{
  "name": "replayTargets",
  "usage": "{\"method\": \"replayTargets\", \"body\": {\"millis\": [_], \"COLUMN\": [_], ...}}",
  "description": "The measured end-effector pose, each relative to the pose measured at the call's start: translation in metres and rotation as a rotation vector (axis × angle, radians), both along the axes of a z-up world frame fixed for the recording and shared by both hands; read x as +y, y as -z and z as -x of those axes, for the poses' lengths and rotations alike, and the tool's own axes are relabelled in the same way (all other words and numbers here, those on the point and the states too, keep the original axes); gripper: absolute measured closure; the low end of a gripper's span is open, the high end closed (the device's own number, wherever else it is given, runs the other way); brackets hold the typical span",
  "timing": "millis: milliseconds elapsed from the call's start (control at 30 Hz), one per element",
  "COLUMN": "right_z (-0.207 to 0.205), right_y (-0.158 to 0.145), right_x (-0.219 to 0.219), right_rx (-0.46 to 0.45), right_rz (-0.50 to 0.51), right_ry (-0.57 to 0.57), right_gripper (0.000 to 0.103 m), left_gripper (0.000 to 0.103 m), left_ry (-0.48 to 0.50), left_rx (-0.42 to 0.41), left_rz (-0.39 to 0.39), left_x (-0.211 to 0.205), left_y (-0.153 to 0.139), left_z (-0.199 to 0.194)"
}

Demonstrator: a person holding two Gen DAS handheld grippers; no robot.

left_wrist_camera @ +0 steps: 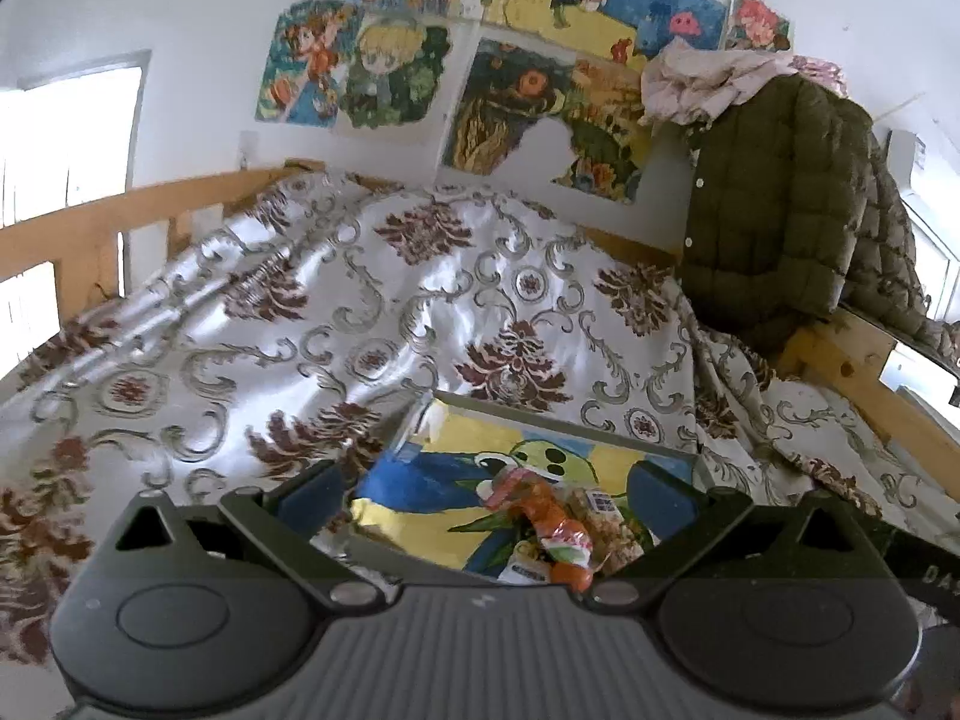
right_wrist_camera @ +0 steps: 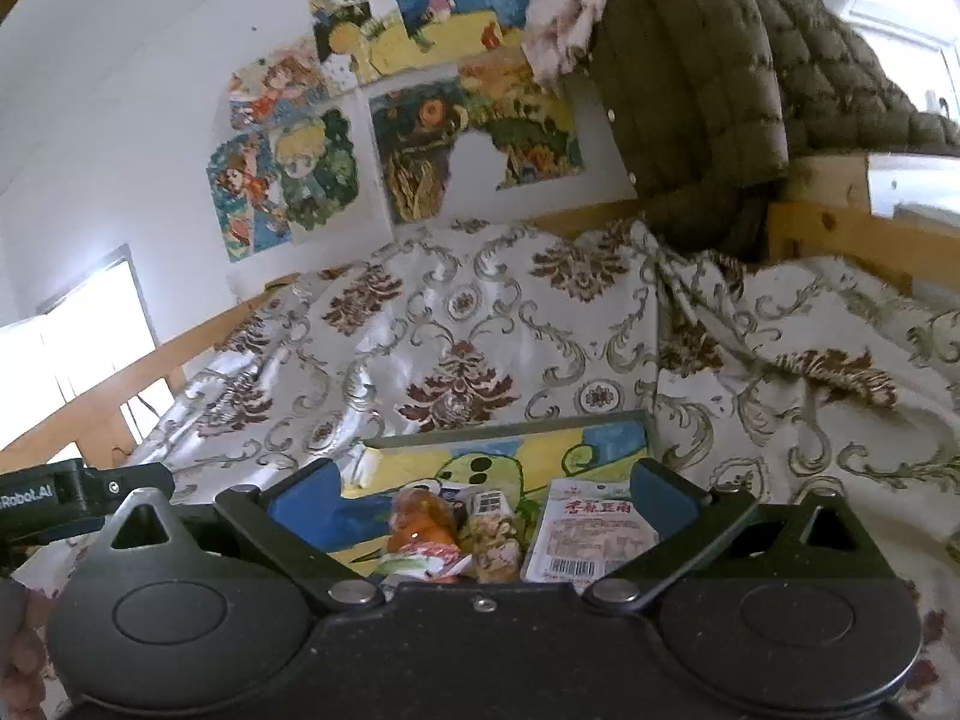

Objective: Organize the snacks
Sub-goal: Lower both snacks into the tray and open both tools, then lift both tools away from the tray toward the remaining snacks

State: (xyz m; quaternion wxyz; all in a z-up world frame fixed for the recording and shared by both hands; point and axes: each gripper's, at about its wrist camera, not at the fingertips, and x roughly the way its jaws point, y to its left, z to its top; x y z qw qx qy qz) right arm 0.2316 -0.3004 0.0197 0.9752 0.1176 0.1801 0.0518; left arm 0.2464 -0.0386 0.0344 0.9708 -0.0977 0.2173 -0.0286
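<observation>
**Both jaws spread wide and empty above a tray of soft snack packets**

Nearest in each wrist view is the gripper itself. The left gripper [left_wrist_camera: 486, 495] has its jaws spread as wide as they go, and nothing sits between the blue pads [left_wrist_camera: 312, 495]; the snacks show in the gap only because they lie farther off, below. The right gripper [right_wrist_camera: 483, 495] is the same: jaws fully spread, pinching nothing, touching nothing.

Just beyond the jaws lies a painted tray [right_wrist_camera: 510, 429] with a cartoon picture on its floor, resting on the bed [left_wrist_camera: 240, 324]. On it, side by side, are an orange packet [right_wrist_camera: 420, 525], a clear packet of pale pieces [right_wrist_camera: 495, 531] with a barcode label, and a flat white pouch [right_wrist_camera: 591, 534] with red lettering and a barcode along its near edge. In the left view the orange packet [left_wrist_camera: 552, 525] lies across the tray's middle.

These look light and soft: thin film that crinkles, slides on itself and gives under pressure. The contents may crush, so a gentle pinch seems wise. The sealed end seams are probably the safest hold; the flat pouch likely needs taking by an edge, as it lies flush with the tray.

Farther back, the patterned bedspread runs up to a wooden bed frame [left_wrist_camera: 78, 228], a green padded jacket [left_wrist_camera: 774, 192] and posters [left_wrist_camera: 480, 48] on the wall.
</observation>
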Motion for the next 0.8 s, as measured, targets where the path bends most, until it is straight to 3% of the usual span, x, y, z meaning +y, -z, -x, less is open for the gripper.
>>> {"method": "replayTargets", "body": {"millis": [400, 567, 800], "right_z": [0.091, 0.121, 0.151], "right_y": [-0.009, -0.002, 0.009], "right_x": [0.029, 0.041, 0.052], "right_rx": [-0.035, -0.017, 0.029], "right_rz": [0.104, 0.140, 0.136], "right_ry": [-0.025, -0.035, -0.077], "right_gripper": [0.001, 0.001, 0.001], "left_gripper": [0.000, 0.000, 0.000], "left_ry": [-0.012, -0.009, -0.016], "left_rx": [-0.039, -0.043, -0.010], "left_rz": [-0.067, -0.134, -0.163], "left_x": [0.020, 0.023, 0.036], "left_y": [-0.002, 0.007, 0.023], "left_z": [0.087, 0.121, 0.154]}}
